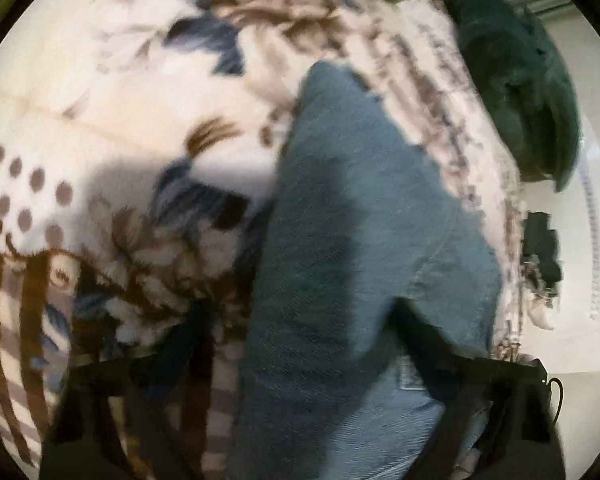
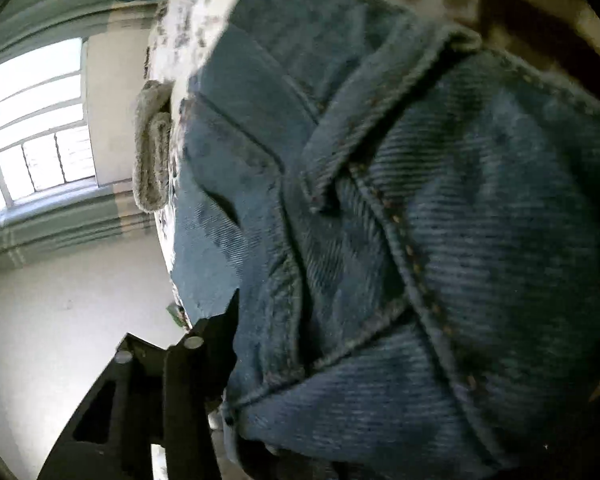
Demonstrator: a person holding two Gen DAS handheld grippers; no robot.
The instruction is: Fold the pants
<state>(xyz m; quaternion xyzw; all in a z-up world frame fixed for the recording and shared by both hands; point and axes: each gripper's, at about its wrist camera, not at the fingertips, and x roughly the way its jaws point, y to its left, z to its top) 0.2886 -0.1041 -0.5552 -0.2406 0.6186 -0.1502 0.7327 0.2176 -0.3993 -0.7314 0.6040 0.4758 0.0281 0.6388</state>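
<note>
Denim fills the near field in both views: we log blue jeans (image 2: 440, 240) with twill weave, tan stitching and thick seams close up in the right wrist view. They lie on a plush floral blanket (image 1: 120, 100), cream with brown and blue flowers, dots and stripes.

From the left wrist, the pants (image 1: 360, 220) read as one long strip running from the bottom of frame up and away, narrowing to a rounded end at the top; long axis roughly along the gripper's line, leaning slightly left.

Left gripper (image 1: 300, 328): dark fingers straddle the cloth, the right one lying over it; picture blurred, so we cannot tell if the pads pinch it. Right gripper (image 2: 340, 360): only one black finger (image 2: 204, 360) shows at the denim's left edge, the other hidden by cloth; grip unclear too.

Only the left view shows a dark green garment (image 1: 520, 92) at the blanket's far edge. Only the right view shows a window (image 2: 36, 120) and a grey knit item (image 2: 152, 148).
</note>
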